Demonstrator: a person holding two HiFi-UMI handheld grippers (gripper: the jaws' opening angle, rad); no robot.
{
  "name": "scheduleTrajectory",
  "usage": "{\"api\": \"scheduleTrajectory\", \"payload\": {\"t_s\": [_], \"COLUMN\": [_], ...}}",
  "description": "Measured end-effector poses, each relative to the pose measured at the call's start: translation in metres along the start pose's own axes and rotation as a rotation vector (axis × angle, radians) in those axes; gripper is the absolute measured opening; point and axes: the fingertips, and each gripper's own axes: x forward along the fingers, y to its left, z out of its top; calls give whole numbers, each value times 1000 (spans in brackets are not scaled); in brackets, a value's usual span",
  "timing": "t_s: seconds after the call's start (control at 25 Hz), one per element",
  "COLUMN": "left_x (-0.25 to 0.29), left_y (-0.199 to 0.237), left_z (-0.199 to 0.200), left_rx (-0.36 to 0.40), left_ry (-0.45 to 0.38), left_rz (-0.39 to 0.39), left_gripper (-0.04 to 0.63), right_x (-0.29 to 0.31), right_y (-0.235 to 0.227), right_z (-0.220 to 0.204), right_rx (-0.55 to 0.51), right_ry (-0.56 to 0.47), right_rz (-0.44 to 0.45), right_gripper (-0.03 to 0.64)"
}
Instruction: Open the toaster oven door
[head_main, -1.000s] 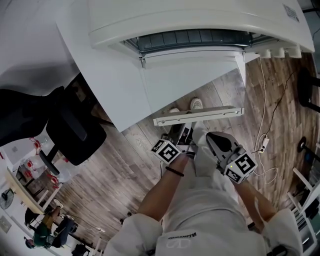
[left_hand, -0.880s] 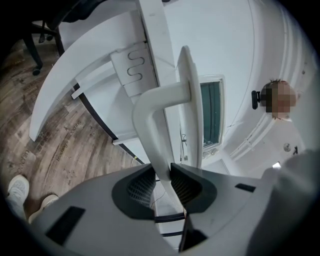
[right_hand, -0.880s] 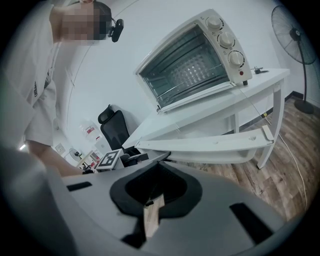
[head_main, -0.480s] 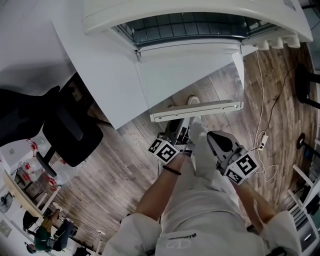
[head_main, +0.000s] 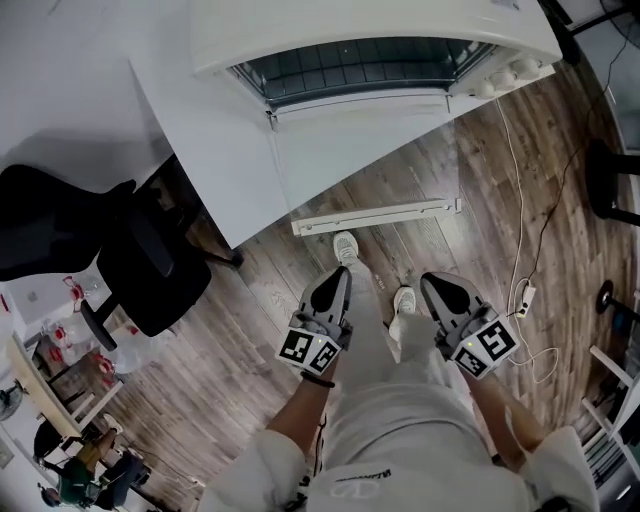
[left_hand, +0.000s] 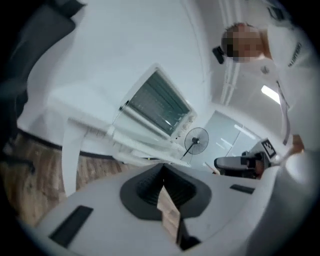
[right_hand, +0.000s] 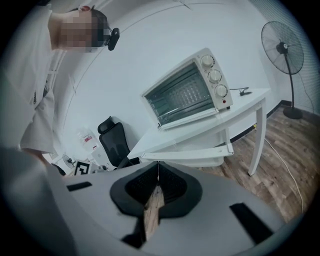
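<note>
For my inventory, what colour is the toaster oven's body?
Cream-white toaster oven body, best in right gripper view.

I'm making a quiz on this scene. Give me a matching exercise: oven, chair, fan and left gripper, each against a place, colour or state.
Things:
1 oven
2 chair
3 fan
4 left gripper

Places and states:
A jaws shut, nothing held
B upright on a pole
C on the table
D black, beside the table

Pairs: 1-C, 2-D, 3-B, 4-A
</note>
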Motion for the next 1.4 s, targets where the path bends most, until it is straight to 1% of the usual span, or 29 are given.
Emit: {"api": "scheduleTrajectory", "payload": {"t_s": [0.08, 0.16, 0.2, 0.28, 0.4, 0.6, 0.8, 0.96, 1.08, 1.24, 1.4], "left_x": [-20, -41, -51, -71, -102, -148, -184, -212, -230, -255, -290], "left_y": [-21, -45, -57, -87, -142, -224, -274, -291, -295, -296, -296], "left_z": [29, 62, 78, 102, 119, 128, 131, 136, 134, 131, 128], "left_rx": [180, 330, 393, 486, 561, 645, 696, 699, 688, 687, 682], "left_ry": [-37, -101, -137, -204, -285, -367, -411, -445, -456, -474, -495], "left_rz": [34, 80, 108, 162, 212, 275, 317, 371, 387, 378, 345], "left_gripper": [8, 8, 8, 8, 8, 8, 9, 9, 9, 8, 8], "right_x": [-20, -41, -53, -82, -137, -215, -260, -280, -285, -283, -287], "right_y": [2, 5, 6, 8, 14, 25, 33, 49, 64, 83, 117], "right_z": [10, 21, 27, 39, 52, 68, 72, 67, 59, 45, 31], "right_rx": [-29, -57, -69, -93, -129, -181, -188, -171, -165, -156, -167], "right_ry": [-39, -83, -106, -152, -208, -276, -316, -340, -345, -352, -370], "right_rz": [2, 5, 8, 13, 19, 38, 42, 56, 70, 71, 59], "right_gripper": [18, 18, 18, 18, 18, 17, 18, 18, 18, 17, 18]}}
